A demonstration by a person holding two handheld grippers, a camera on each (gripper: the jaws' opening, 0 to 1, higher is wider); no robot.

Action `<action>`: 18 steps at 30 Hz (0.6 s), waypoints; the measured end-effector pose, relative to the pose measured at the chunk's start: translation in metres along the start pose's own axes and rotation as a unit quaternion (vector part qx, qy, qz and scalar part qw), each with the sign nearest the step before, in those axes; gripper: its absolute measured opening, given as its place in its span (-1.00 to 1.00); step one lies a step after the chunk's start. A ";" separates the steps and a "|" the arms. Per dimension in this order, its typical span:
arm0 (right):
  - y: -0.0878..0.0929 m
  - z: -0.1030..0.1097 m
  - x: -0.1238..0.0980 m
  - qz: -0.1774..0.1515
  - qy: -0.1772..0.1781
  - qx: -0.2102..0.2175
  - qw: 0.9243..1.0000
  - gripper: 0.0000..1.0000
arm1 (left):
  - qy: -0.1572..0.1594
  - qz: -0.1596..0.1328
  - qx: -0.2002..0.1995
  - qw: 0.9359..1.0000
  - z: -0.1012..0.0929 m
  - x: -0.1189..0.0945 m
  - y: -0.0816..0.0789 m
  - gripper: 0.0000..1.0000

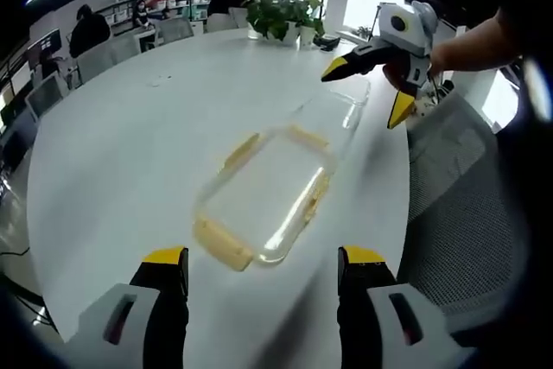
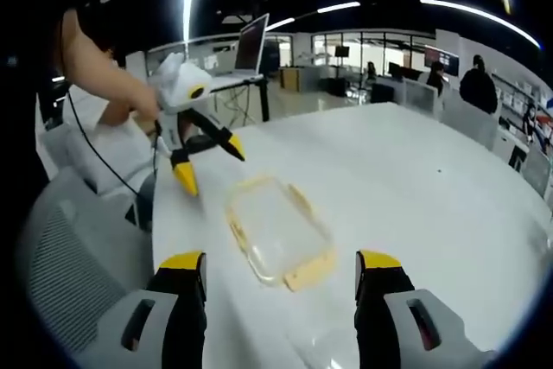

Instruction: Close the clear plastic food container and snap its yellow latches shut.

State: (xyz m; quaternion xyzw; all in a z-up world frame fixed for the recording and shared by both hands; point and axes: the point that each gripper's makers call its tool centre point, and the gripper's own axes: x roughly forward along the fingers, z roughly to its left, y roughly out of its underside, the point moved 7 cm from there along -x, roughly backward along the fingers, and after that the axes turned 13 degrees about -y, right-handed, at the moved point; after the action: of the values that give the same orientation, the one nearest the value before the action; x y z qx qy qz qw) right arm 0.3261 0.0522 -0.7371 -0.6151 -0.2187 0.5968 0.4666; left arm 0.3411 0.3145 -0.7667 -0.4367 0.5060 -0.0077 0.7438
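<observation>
Clear plastic, trimmed in yellow: the container (image 1: 263,205) sits on a round white table (image 1: 130,144), near the edge where a grey mesh chair (image 1: 467,213) is drawn up. Both grippers hang above the table, well apart from the container, their jaws spread wide and empty. In the left gripper view the left gripper (image 1: 263,278) looks down on the near end, with the right gripper (image 1: 371,84) held in a hand beyond the far end. The right gripper view shows the reverse, the right gripper (image 2: 281,278) in front and the left gripper (image 2: 207,162) opposite. Yellow latches (image 2: 307,276) line the rim; whether the lid is fully seated cannot be told. The container looks light, stiff and slick, likely to skate on the smooth top, so it seems best steadied at one end while the other gripper presses each latch down at the rim. Potted plants (image 1: 281,15) stand at the far side.
</observation>
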 end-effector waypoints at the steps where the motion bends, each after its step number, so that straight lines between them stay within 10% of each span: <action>1: 0.000 0.000 0.001 0.004 -0.004 -0.002 1.000 0.39 | 0.002 0.002 0.002 1.000 0.001 0.001 0.000 0.40; 18: 0.001 -0.009 0.008 0.037 -0.025 -0.032 0.999 0.38 | 0.020 0.018 0.039 0.999 0.004 0.012 -0.001 0.40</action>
State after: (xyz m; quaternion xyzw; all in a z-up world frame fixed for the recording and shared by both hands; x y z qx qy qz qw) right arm 0.3354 0.0556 -0.7429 -0.6223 -0.2261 0.6212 0.4193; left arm 0.3509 0.3111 -0.7749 -0.3977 0.5282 -0.0227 0.7499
